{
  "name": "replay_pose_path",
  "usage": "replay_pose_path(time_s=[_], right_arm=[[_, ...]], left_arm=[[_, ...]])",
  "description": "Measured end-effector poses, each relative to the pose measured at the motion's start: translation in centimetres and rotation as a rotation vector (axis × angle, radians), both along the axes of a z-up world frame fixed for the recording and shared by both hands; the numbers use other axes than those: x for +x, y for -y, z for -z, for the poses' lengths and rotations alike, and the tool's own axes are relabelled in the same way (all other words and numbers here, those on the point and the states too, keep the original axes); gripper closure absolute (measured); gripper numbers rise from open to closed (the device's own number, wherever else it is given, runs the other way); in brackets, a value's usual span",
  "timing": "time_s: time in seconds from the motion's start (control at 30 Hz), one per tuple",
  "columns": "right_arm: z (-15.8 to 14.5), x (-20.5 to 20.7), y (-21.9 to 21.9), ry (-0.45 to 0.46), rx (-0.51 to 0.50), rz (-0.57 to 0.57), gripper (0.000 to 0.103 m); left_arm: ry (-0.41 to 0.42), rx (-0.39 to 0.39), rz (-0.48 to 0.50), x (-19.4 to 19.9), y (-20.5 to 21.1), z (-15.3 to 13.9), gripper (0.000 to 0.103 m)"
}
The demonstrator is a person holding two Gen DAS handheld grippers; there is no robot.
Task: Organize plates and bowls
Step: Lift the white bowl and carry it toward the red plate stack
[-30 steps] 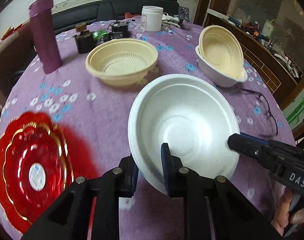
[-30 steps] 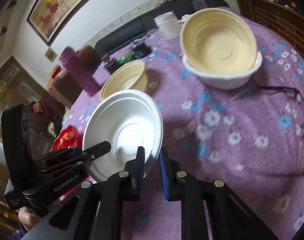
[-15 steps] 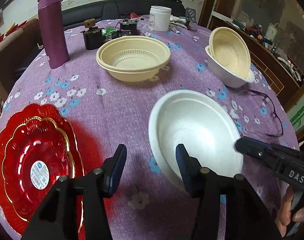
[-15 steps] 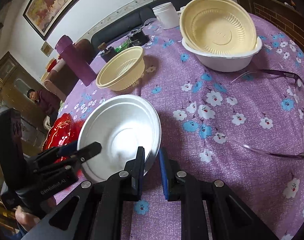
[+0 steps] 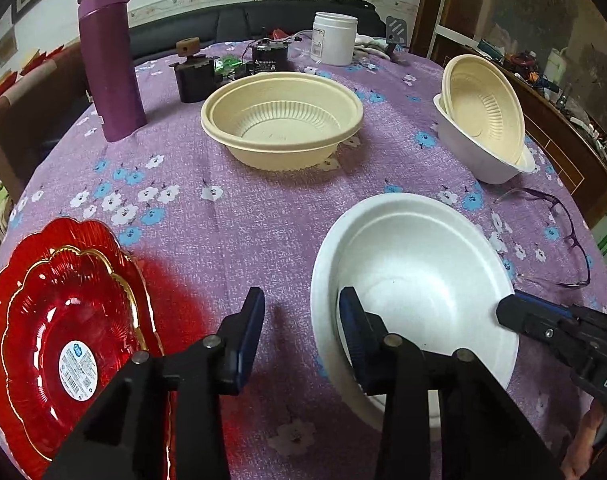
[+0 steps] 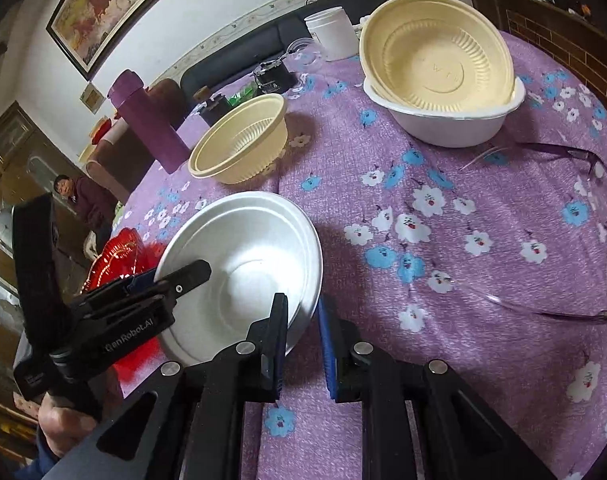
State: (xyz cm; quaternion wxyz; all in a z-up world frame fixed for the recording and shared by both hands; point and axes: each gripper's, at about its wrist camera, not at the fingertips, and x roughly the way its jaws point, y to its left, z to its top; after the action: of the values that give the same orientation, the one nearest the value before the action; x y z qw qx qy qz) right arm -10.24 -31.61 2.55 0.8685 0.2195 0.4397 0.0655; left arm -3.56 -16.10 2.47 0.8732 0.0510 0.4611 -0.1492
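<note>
White bowl (image 5: 419, 280) on the purple table (image 5: 239, 224), right gripper (image 6: 303, 320) clamped on its rim.
Left gripper (image 5: 301, 320) straddles the rim, jaws apart after narrowing; only its view shows the red plate's (image 5: 43, 328) sticker; the right reads "GenRobot.AI".

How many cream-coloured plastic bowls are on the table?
2: one cream-coloured ribbed plastic bowl mid-table; another nested, tilted, in a white bowl at the right edge.

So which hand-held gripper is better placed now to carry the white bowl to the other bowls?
The right hand-held gripper: its fingers pinch the white bowl's rim. The left hand-held gripper has just been closing, yet stands open, straddling the near rim without pressing it.
</note>
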Motion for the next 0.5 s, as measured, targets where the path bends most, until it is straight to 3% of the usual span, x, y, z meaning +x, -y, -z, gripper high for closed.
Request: replay_pose_path(time_s=[0.1, 0.17, 0.5], right_arm=[[-0.21, -0.08, -0.14, 0.009, 0.000, -0.004, 0.087], [-0.37, -0.10, -0.24, 0.017, 0.001, -0.009, 0.089], [-0.50, -0.16, -0.17, 0.019, 0.019, -0.009, 0.089]], left_arm=[[0.010, -0.002, 0.004, -0.22, -0.01, -0.20, 0.072], [-0.002, -0.025, 0.021, -0.31, 0.06, -0.36, 0.084], [-0.024, -0.034, 0.011, -0.20, -0.07, 0.04, 0.084]])
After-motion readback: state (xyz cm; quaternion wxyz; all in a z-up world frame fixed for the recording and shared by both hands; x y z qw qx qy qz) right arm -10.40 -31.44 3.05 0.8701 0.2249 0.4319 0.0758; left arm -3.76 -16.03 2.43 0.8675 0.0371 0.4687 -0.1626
